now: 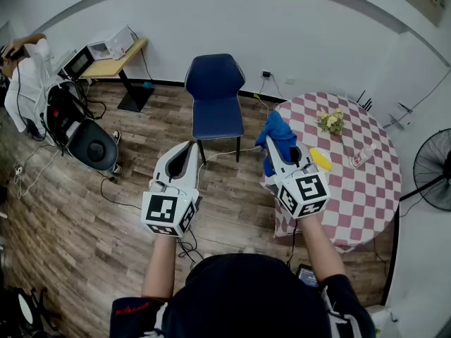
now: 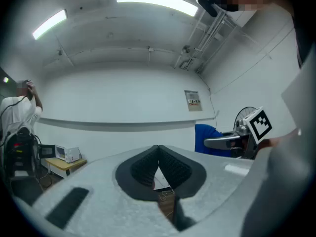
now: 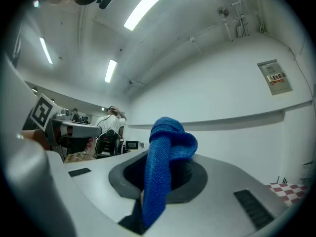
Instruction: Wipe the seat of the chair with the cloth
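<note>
The round table (image 1: 366, 189) with its checked cover stands at our right. The blue chair (image 1: 215, 94) stands ahead of us by the wall, its seat (image 1: 217, 118) turned toward us and bare, so we judge the wiping not yet begun. We hold both grippers level and short of the chair, which suits a carry more than a wipe. Our left gripper (image 2: 158, 149) has its jaws pressed together on nothing; we judge it has no job here and hold it out to the left. Our right gripper (image 1: 275, 153) pinches the blue cloth (image 3: 165, 152) between table and chair. The cloth bunches above the jaws and trails below them, leaving a loose end to drag across the seat once we reach forward and tip down
</note>
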Demonstrator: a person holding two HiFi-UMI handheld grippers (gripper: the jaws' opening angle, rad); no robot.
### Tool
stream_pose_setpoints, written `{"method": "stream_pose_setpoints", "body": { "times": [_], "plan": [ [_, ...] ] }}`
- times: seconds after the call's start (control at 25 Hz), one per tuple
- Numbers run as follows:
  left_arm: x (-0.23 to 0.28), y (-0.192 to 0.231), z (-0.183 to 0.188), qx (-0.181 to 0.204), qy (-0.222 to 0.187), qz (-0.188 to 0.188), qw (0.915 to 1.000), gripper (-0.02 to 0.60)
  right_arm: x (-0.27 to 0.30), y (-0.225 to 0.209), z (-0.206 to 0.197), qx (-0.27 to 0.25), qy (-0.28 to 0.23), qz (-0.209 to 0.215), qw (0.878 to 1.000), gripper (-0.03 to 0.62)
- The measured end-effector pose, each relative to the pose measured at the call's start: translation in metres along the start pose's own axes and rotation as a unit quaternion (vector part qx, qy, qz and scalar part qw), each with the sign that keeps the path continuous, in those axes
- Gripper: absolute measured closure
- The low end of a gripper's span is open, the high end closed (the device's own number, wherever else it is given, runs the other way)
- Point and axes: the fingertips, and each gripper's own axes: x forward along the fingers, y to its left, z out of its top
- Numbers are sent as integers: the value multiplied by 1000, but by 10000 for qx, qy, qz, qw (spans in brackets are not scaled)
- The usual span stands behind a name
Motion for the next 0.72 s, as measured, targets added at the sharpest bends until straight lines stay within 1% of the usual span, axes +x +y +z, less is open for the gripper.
{"method": "stream_pose_setpoints", "body": {
  "times": [0.2,0.48,0.72],
  "plan": [
    [7,-6,-5,32,56,8,10000,566,-3,-7,-2,112,-124,69,9998,548],
    [19,-26,-13,-34,162,88,9998,566,-8,-22,-12,6,-17,260,9997,546],
    [21,-53,-29,-50,177,214,9996,566,-18,-39,-33,45,110,419,9991,546]
  ]
}}
